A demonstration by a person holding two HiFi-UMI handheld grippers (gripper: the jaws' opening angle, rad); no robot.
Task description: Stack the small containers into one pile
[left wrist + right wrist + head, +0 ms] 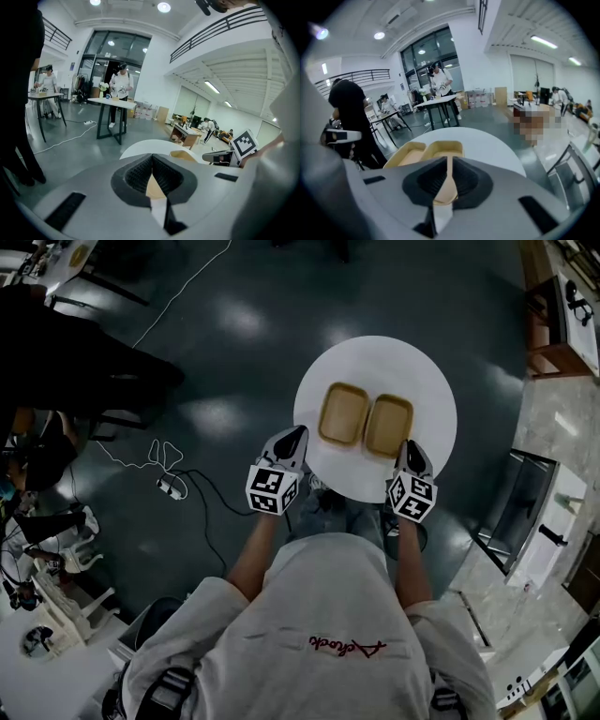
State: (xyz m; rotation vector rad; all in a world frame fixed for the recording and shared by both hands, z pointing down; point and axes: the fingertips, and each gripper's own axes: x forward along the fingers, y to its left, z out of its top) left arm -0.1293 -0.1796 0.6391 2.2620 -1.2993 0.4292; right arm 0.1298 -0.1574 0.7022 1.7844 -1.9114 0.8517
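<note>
The pile is not started yet. Both small containers lie side by side on the round white bench point(417, 367), long sides close together, neither one inside the other. The left container point(343, 413) sits untouched.

Your right claw point(410, 448) has closed on the near rim of the right container point(388, 426), with a thin tan strip pinched between its ribbed black pads. Whether that tray has left the bench you cannot tell from here. Your left claw point(296, 435) is shut tight with nothing in it, at the near left edge of the bench, just short of the left container.

By my reading, the whole stacking move is left: you raise the right container, carry it over its neighbour and seat it inside.

Both are shallow rectangular trays with rounded corners, a raised lip and a flat floor. They are matt tan, perhaps moulded fibre or thin plastic. Their matching shape suggests they will nest, and they look light. The bench top is smooth and plain.
</note>
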